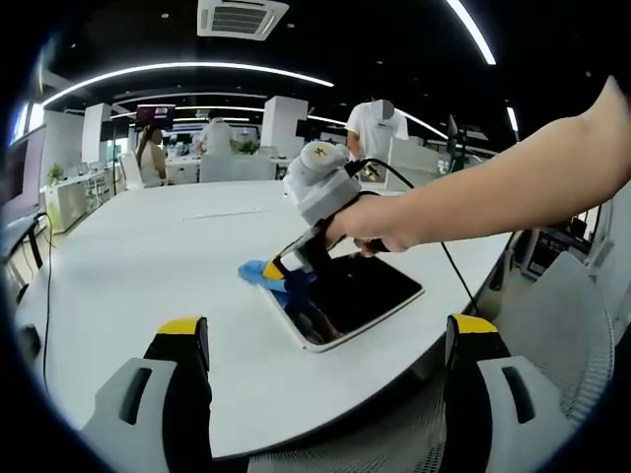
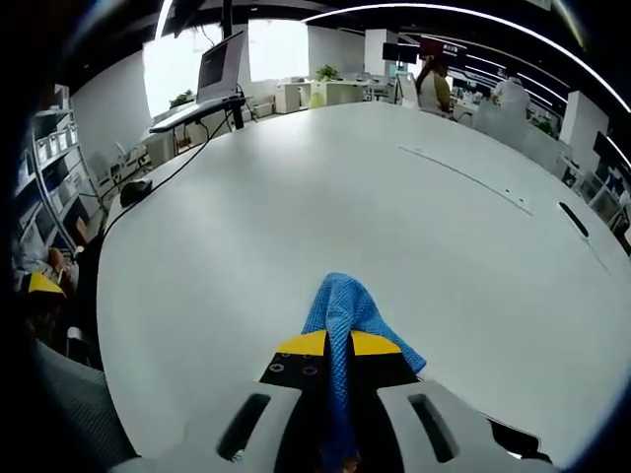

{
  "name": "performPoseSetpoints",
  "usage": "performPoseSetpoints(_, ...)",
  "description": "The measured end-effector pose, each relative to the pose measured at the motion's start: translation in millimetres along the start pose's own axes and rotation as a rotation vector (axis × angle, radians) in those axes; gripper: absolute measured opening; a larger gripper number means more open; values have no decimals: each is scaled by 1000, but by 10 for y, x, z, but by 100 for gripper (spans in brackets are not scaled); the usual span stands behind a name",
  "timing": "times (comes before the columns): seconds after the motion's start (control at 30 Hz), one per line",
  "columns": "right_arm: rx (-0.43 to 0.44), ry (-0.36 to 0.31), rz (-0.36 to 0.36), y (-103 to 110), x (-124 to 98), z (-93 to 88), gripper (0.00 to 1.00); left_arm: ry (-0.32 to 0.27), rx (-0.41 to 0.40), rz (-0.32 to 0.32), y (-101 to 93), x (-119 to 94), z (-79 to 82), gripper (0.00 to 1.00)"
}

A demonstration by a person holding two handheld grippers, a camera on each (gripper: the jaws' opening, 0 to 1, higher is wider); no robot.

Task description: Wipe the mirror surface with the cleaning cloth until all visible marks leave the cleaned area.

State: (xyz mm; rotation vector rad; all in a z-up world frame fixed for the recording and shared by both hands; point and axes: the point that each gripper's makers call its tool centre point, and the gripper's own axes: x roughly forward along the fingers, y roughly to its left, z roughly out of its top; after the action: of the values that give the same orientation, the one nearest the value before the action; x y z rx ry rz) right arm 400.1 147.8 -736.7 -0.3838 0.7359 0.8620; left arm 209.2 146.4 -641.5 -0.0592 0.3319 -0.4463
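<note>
A bare forearm reaches in from the right, angling the right gripper (image 1: 279,268) down, fingers pinching the blue cleaning cloth (image 1: 258,273) at the mirror's (image 1: 360,293) edge; left gripper (image 1: 325,340) fingers spread.

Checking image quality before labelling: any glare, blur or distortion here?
Left gripper view: fisheye bends the table edge; ceiling light strips glare; the mirror looks dark. Right gripper view: the window is blown out white; the cloth is sharp between the right gripper jaws.
</note>
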Motion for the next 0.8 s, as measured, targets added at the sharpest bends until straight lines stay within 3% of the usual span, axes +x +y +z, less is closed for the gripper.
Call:
performPoseSetpoints(0.4, -38, 2, 21, 41, -59, -34, 1, -11, -1, 3, 2, -2, 15, 99)
performPoseSetpoints(0.8, -43, 10, 21, -47, -113, -102, 1, -12, -2, 3, -3, -11, 22, 99)
